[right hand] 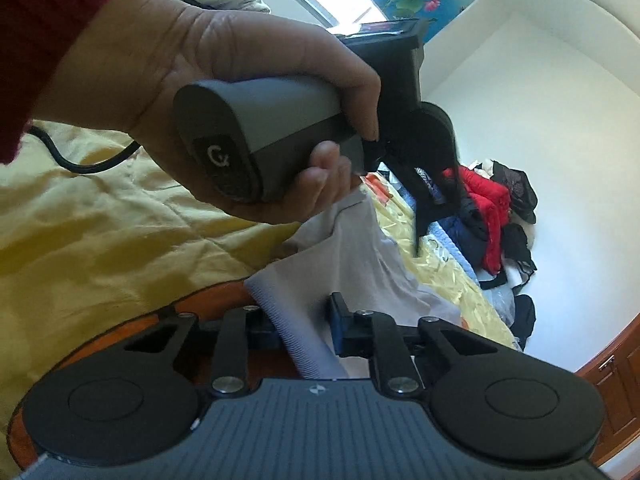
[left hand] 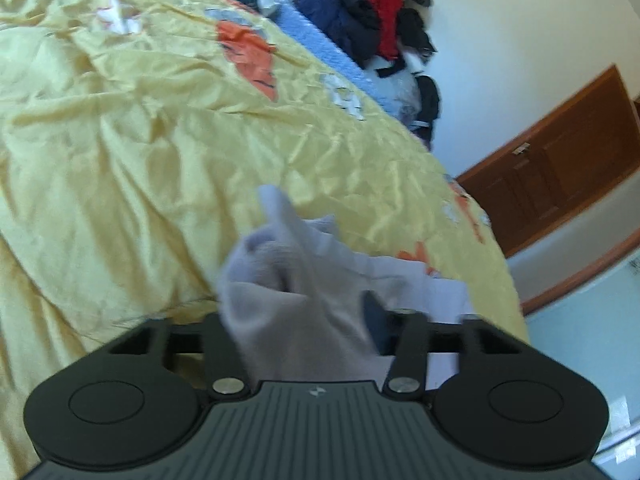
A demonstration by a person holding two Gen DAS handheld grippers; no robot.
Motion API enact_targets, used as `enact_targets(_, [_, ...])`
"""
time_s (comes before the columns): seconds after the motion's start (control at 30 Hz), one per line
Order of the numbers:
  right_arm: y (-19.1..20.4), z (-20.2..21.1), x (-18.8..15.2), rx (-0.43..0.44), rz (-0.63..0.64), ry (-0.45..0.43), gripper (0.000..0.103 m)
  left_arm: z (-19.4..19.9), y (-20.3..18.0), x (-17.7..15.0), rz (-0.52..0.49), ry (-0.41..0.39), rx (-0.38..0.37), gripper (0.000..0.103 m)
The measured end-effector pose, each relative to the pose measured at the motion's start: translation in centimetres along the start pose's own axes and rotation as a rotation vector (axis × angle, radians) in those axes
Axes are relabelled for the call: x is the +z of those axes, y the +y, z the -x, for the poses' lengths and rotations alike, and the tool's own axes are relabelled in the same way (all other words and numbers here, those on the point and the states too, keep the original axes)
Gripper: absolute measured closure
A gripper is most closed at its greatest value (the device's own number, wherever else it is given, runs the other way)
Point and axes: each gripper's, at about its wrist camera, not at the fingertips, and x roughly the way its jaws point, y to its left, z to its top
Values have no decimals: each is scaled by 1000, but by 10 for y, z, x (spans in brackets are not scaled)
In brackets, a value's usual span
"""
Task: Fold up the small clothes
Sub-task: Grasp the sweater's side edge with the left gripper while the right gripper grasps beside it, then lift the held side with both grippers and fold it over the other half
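Observation:
A small pale grey garment (left hand: 296,300) hangs bunched between the jaws of my left gripper (left hand: 304,332), held above the yellow bedspread (left hand: 132,152). In the right wrist view the same garment (right hand: 352,256) stretches from my right gripper (right hand: 308,332), which is shut on its ribbed hem (right hand: 292,328), up to the left gripper (right hand: 424,216), held by a hand in a red sleeve. The left gripper's fingertips are hidden by cloth.
A pile of red, navy and black clothes (left hand: 360,12) lies at the far end of the bed, also in the right wrist view (right hand: 496,216). A wooden cabinet (left hand: 560,160) stands by the white wall. A black cable (right hand: 80,160) trails over the bedspread.

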Motion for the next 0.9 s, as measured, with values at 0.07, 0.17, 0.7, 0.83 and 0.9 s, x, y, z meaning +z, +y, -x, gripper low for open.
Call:
enact_targets(0.07, [-1, 1, 0, 11, -5, 2, 82, -3, 4, 0, 20, 2, 22, 84])
enact_targets(0.17, [-1, 1, 1, 22, -5, 3, 87, -1, -3, -5, -27, -22, 74, 90])
enact_targets(0.7, [-74, 13, -15, 236, -382, -50, 97, 5, -70, -24, -353, -76, 335, 93])
enact_targets(0.83, [-91, 21, -23, 255, -456, -81, 97, 8, -81, -22, -346, -88, 352, 93])
enact_targets(0.9, [-95, 26, -26, 247, -476, -96, 97, 11, -87, -21, -344, -99, 358, 93])
